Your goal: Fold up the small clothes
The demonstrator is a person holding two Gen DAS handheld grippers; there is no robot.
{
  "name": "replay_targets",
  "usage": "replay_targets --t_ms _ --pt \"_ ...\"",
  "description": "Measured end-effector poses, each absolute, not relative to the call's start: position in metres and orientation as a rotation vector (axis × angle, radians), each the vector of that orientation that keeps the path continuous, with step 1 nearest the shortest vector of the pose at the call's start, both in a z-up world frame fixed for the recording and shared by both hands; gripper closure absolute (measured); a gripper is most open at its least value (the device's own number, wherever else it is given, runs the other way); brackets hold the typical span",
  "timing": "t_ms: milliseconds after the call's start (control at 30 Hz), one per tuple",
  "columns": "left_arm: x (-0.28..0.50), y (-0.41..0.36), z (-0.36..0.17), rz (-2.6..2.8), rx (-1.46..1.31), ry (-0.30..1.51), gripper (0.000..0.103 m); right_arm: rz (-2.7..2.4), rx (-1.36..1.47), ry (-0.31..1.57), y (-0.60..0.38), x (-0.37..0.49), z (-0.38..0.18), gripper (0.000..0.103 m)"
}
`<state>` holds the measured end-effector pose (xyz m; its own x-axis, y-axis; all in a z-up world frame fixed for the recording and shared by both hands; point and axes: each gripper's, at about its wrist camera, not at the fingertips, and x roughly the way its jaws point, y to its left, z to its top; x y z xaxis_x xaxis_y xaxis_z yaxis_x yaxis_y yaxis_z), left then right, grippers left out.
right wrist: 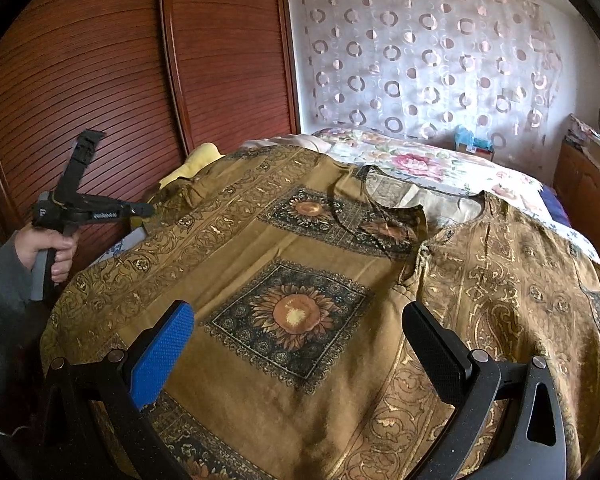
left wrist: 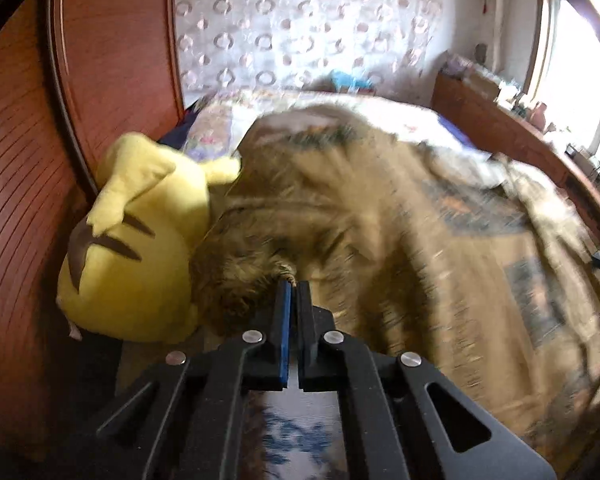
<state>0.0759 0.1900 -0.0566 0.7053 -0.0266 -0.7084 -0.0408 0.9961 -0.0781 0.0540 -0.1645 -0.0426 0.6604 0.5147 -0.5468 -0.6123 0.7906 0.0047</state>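
the olive-brown printed garment [right wrist: 300, 264] lies spread across the bed [right wrist: 440, 168], its sunflower squares facing up and its neckline toward the far side. part of it is already turned over, so the right portion shows a paler paisley face.

the right gripper [right wrist: 300, 356] hovers over the near part of the cloth with its jaws wide apart. the blue pad [right wrist: 162, 356] sits on the left and the black pad [right wrist: 436, 356] on the right, and the large sunflower square lies between and just beyond them. nothing is held between them.

the left gripper [left wrist: 294, 292] has its jaws drawn narrow, nearly together, and a small tuft of the garment's edge [left wrist: 288, 276] sits pinched at the fingertips. the view there is blurred, so the rest of the cloth reads only as a crumpled brown mass ahead of the jaws. in the right wrist view the left hand [right wrist: 54, 252] grips the tool's handle at the garment's left edge.

a yellow plush toy [left wrist: 140, 240] rests beside the cloth against the reddish wooden wardrobe [right wrist: 100, 60]. a circle-patterned curtain [right wrist: 420, 60] hangs behind the bed.
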Motion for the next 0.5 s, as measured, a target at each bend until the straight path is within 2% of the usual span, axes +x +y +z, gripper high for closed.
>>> replay_targets --t_ms 200,500 --pt "0.080 0.148 -0.012 -0.071 -0.023 0.686 0.100 0.624 -0.168 0.551 -0.173 0.054 -0.040 0.000" --pt "0.076 0.088 -0.010 -0.220 0.041 0.664 0.100 0.601 -0.140 0.549 -0.188 0.054 -0.042 0.000"
